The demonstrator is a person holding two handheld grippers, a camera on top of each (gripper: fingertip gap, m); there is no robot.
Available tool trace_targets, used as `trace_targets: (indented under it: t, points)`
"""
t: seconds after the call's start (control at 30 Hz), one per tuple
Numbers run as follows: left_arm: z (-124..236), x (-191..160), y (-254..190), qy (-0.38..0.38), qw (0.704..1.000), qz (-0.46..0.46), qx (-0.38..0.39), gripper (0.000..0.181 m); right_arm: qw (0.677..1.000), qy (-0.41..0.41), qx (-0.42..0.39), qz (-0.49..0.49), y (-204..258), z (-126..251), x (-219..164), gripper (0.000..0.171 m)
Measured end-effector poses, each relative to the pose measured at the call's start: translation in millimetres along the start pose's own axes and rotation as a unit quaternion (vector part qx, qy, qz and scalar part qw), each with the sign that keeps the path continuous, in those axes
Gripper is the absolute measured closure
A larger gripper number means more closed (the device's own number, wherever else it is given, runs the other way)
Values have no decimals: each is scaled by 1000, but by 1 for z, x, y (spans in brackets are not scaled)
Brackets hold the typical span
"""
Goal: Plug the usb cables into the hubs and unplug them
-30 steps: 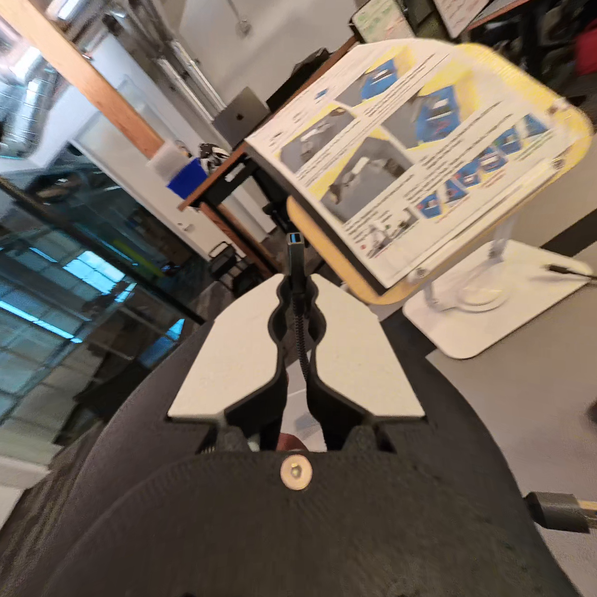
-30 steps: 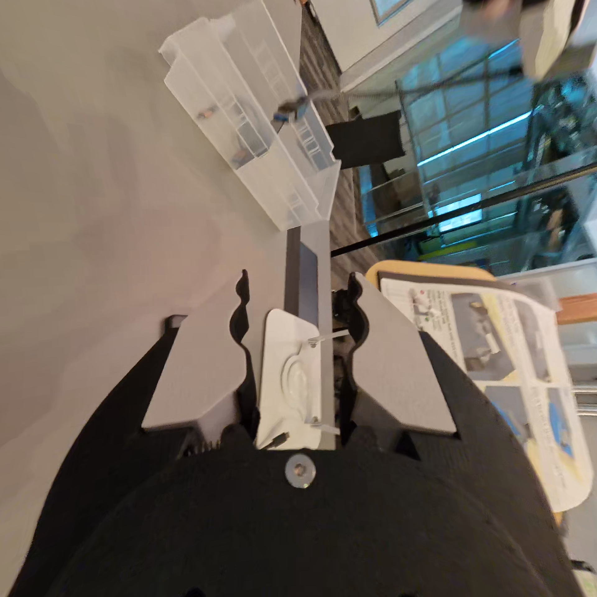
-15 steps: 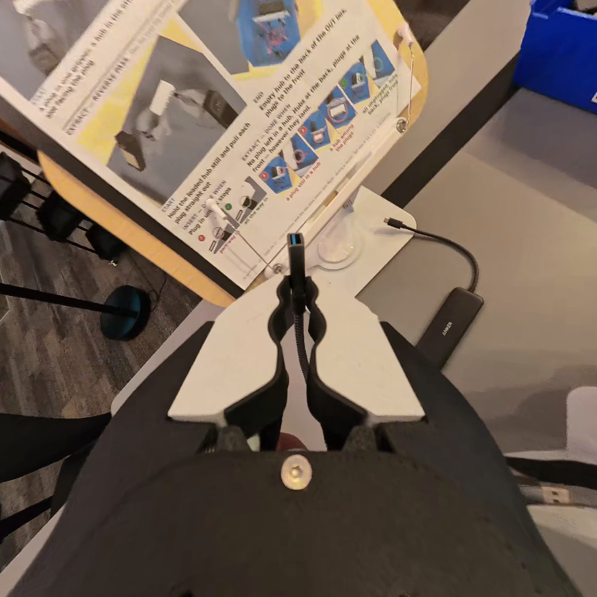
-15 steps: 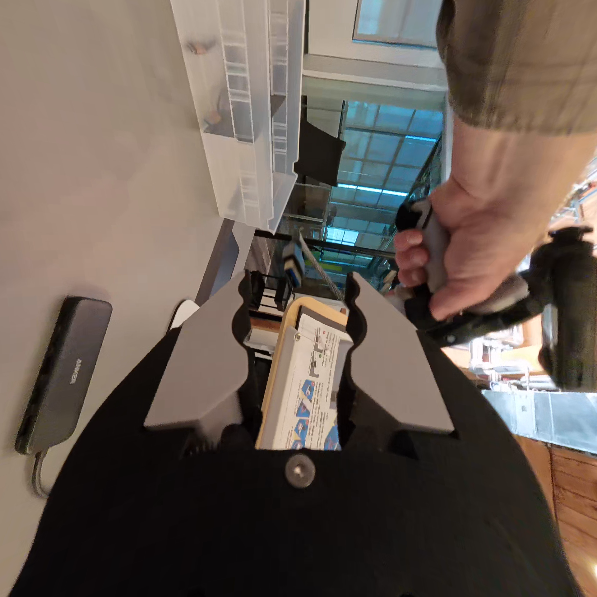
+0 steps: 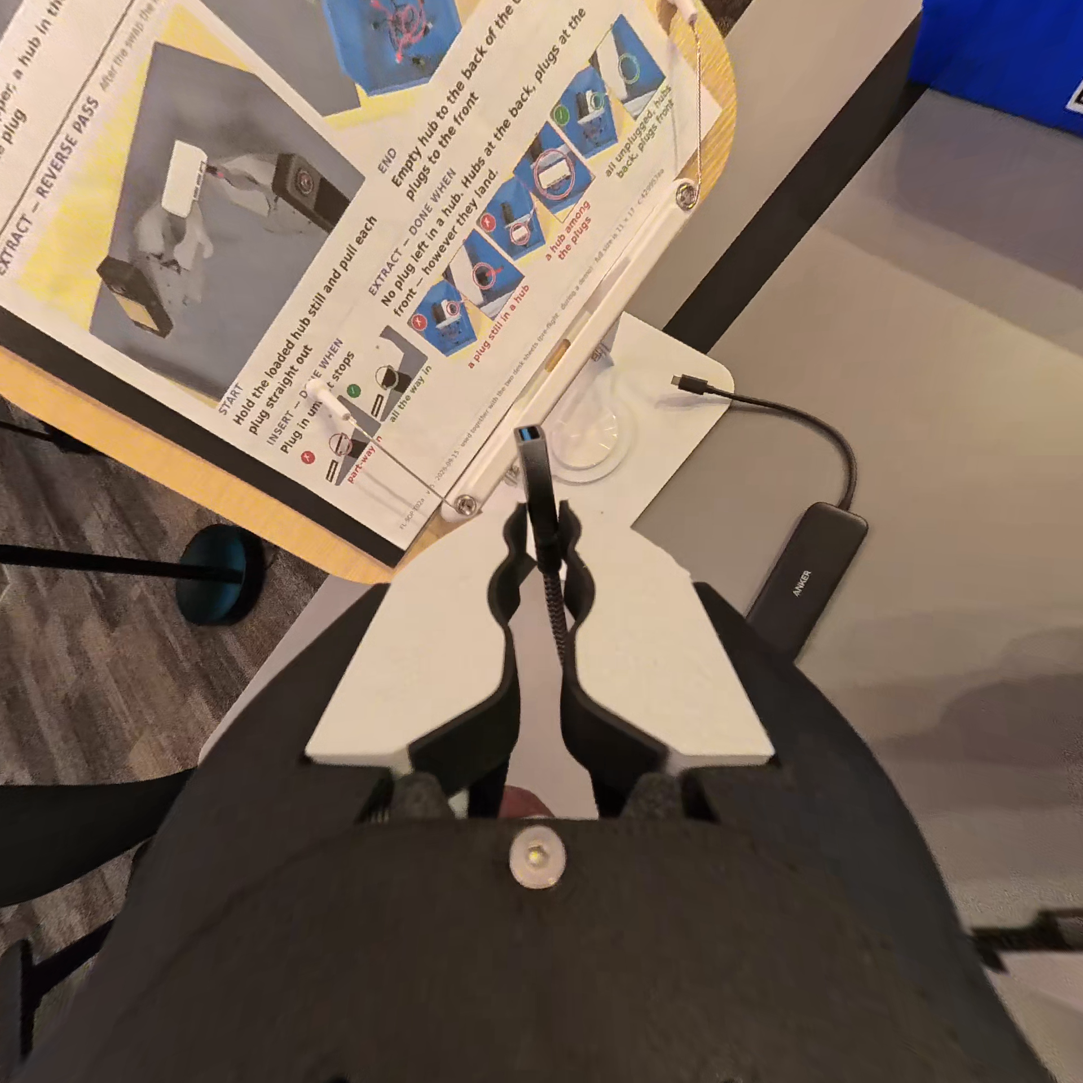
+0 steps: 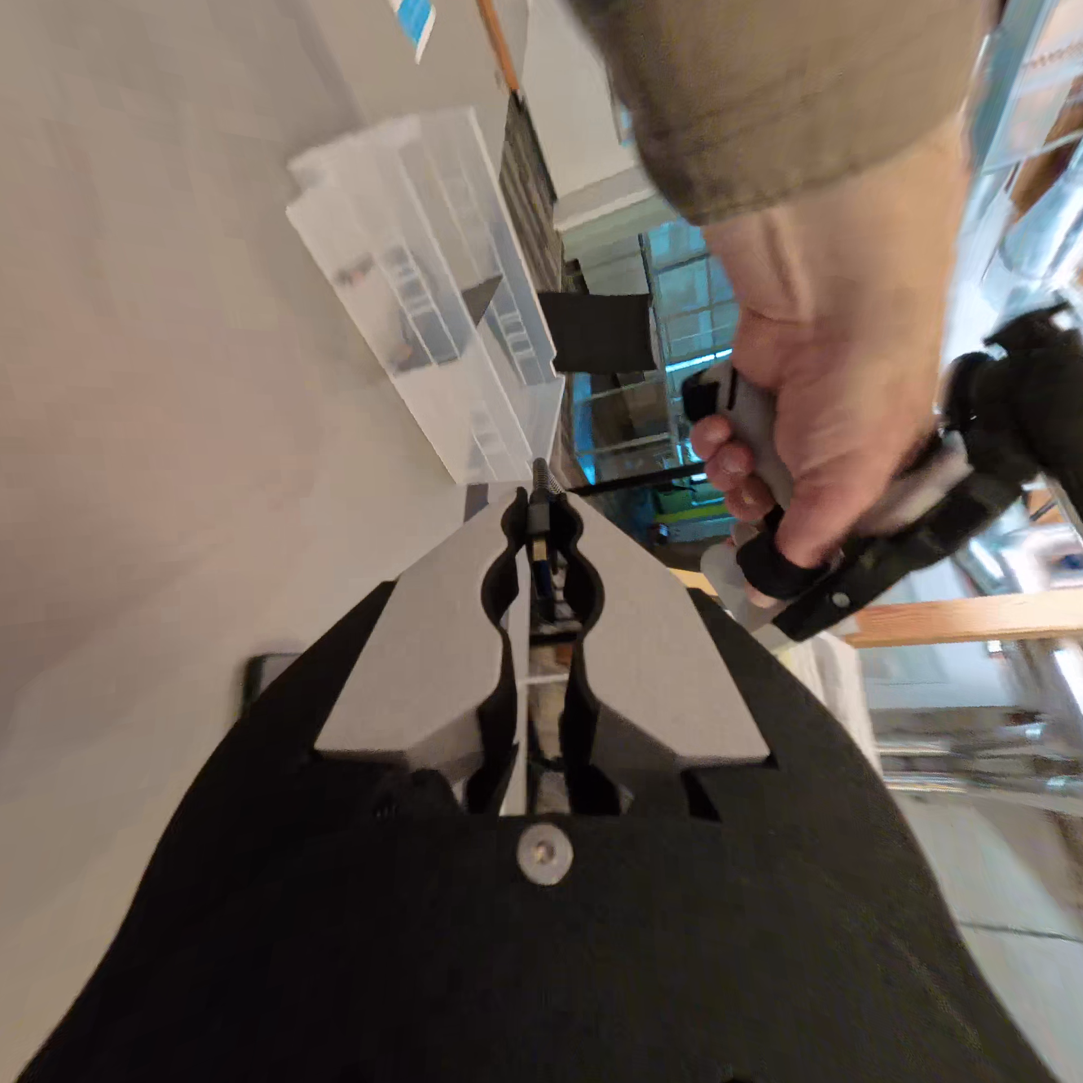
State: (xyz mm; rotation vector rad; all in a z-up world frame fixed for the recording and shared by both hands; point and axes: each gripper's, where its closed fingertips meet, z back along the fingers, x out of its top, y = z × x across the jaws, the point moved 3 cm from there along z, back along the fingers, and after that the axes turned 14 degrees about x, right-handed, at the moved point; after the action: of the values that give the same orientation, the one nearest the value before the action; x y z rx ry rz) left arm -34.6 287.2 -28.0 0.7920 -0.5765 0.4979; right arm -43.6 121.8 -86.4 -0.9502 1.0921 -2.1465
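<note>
In the left wrist view my left gripper (image 5: 542, 521) is shut on a black USB plug (image 5: 532, 463) with a blue insert, which points forward; its braided cable runs back between the jaws. A black hub (image 5: 811, 580) lies flat on the grey table (image 5: 937, 410) to the right, apart from the plug. The hub's own lead (image 5: 820, 433) ends on a white stand base (image 5: 674, 410). In the right wrist view my right gripper (image 6: 540, 504) is shut on another black USB plug (image 6: 538, 524), with braided cable (image 6: 542, 469) leaving past the tips. A corner of the hub (image 6: 258, 674) shows behind the left finger.
An instruction sheet on a tilted wooden board (image 5: 351, 205) stands just beyond the left gripper at the table edge. A blue bin (image 5: 1008, 53) is at the far right. A clear plastic organiser (image 6: 422, 328) sits on the table. A person's hand (image 6: 820, 457) holds the other gripper at the right.
The left gripper swung down from facing the room to facing the table and hub, still holding its plug. The right gripper, open before, has closed on a plug.
</note>
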Motion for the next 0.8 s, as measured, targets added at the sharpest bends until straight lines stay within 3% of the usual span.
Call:
trace_targets:
  t: [0.13,0.23,0.37,0.43,0.53,0.67,0.8]
  points:
    - [-1,0,-2,-11,1000,11,-11,162,988,-102,25,-114,-13,17,3,165]
    - [1,-1,1,-21,1000,14,-10,138,966,-161,46,-195,-20,22,0,166]
    - [35,11,4,-118,993,13,0,136,912,-246,67,-321,-32,28,-11,165]
    - [62,13,4,-186,981,-27,44,137,875,-284,79,-384,-39,33,-19,165]
    - [104,9,-10,-292,945,-104,108,139,809,-353,89,-462,-50,45,-32,165]
    - [133,-5,-51,-380,882,-235,149,126,722,-438,118,-523,-60,61,-42,165]
    - [129,-20,-88,-385,837,-355,161,114,684,-477,152,-530,-60,69,-39,165]
